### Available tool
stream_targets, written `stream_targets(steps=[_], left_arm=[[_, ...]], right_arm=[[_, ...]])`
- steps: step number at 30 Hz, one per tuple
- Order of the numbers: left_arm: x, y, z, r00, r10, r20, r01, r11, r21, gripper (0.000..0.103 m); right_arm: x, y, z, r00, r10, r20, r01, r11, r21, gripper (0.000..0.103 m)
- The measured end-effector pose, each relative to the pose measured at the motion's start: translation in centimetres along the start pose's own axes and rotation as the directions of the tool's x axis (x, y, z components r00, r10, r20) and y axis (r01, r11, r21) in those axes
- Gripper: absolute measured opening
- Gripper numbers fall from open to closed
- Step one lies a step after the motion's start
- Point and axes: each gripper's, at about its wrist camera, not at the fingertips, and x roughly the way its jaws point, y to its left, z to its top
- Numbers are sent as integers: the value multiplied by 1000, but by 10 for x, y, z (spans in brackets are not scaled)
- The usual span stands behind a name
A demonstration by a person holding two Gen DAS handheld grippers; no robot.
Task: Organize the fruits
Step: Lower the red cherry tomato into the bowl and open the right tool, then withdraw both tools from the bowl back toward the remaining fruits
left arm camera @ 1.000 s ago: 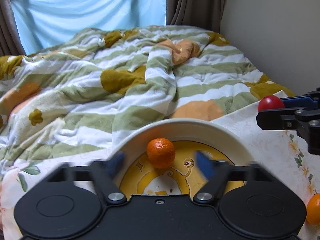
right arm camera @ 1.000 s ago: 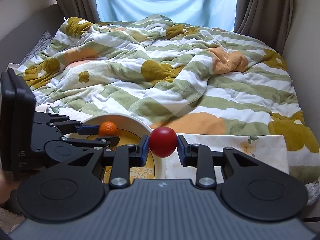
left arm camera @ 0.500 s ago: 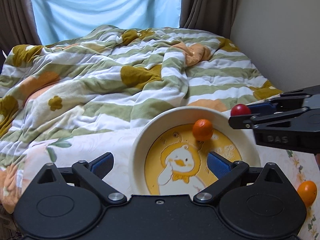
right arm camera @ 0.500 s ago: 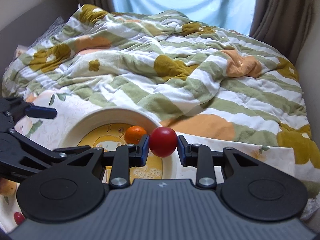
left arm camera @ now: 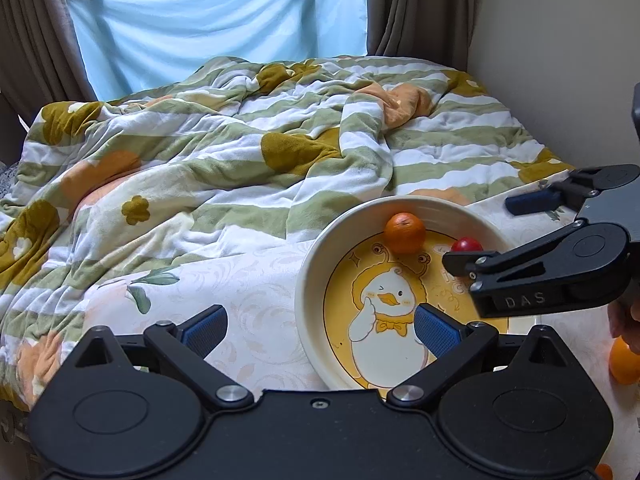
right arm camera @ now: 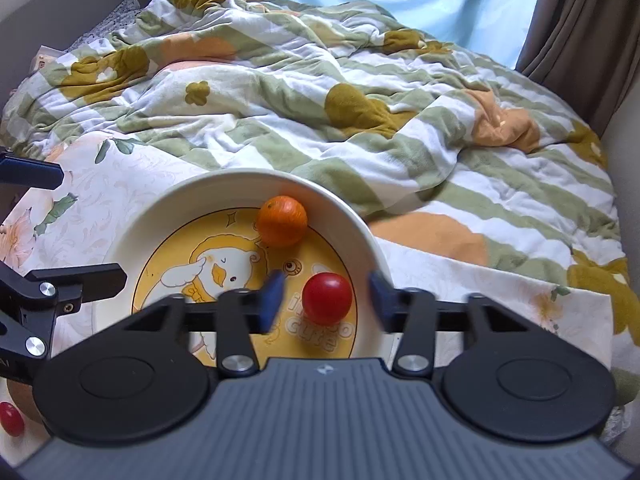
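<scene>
A white bowl (right arm camera: 224,186) with a yellow duck picture stands on a floral cloth on the bed; it also shows in the left wrist view (left arm camera: 316,252). An orange (right arm camera: 282,221) lies in it at the far side. A red tomato (right arm camera: 327,298) lies in the bowl between the spread fingers of my right gripper (right arm camera: 326,294), which is open and hangs just over the bowl. In the left wrist view the orange (left arm camera: 404,233) and the tomato (left arm camera: 467,245) show beside the right gripper (left arm camera: 492,232). My left gripper (left arm camera: 318,326) is open and empty, at the bowl's near left rim.
Another orange (left arm camera: 622,362) lies on the cloth to the bowl's right. A small red fruit (right arm camera: 11,419) lies at the lower left of the right wrist view. A rumpled striped quilt (left arm camera: 224,152) covers the bed behind. A wall (left arm camera: 560,40) runs along the right.
My right gripper moved over the bowl, opened and let go of the tomato, which now lies in the bowl. My left gripper drew back and left from the bowl.
</scene>
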Motion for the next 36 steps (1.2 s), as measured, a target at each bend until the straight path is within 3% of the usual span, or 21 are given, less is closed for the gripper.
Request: stream_targets(steps=[1, 2, 11, 20, 36], left_arm=[[-1, 0, 0, 1000, -3, 3, 3, 1000, -2, 102], [-2, 1, -1, 1000, -5, 5, 5, 1000, -1, 102], [-22, -2, -5, 1000, 2, 30, -2, 1000, -5, 102], [-74, -13, -19, 995, 19, 98, -16, 999, -34, 102], [-172, -44, -87, 978, 91, 186, -73, 992, -104, 102]], right_arm=[[-3, 1, 0, 1000, -12, 17, 12, 1000, 4, 102], [-7, 1, -1, 999, -22, 36, 22, 1000, 7, 103], [-27, 4, -2, 997, -48, 67, 45, 998, 48, 103], [-81, 3, -14, 991, -70, 110, 61, 994, 89, 103], [-200, 26, -80, 979, -83, 189, 68, 994, 84, 103]])
